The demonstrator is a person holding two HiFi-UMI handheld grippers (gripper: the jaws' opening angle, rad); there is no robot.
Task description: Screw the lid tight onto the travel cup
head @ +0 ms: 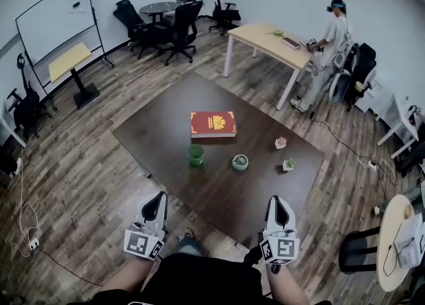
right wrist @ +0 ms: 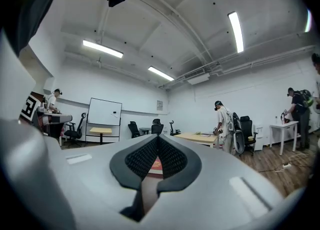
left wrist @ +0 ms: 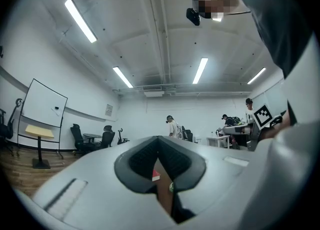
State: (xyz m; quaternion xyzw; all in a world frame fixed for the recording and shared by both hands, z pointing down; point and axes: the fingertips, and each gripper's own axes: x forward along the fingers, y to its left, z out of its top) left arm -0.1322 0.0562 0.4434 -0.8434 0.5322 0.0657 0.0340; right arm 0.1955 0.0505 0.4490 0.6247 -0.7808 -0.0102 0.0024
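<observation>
On the dark brown table [head: 166,137] stands a green travel cup [head: 195,155], upright and without its lid. The round green lid [head: 240,162] lies on the table to the cup's right, apart from it. My left gripper [head: 157,202] hangs near the table's front edge on the left, jaws shut and empty. At the front right is my right gripper [head: 277,207], also shut with nothing in it. Both are well short of the cup and lid. In the left gripper view the closed pads [left wrist: 172,161] fill the foreground; in the right gripper view the closed pads [right wrist: 175,161] do the same.
A red book [head: 213,124] lies behind the cup. Two small potted plants [head: 281,143] [head: 288,164] sit at the table's right. A person [head: 325,51] stands by a light wooden desk [head: 269,41] at the back; office chairs [head: 176,28] and a whiteboard [head: 56,21] stand at back left.
</observation>
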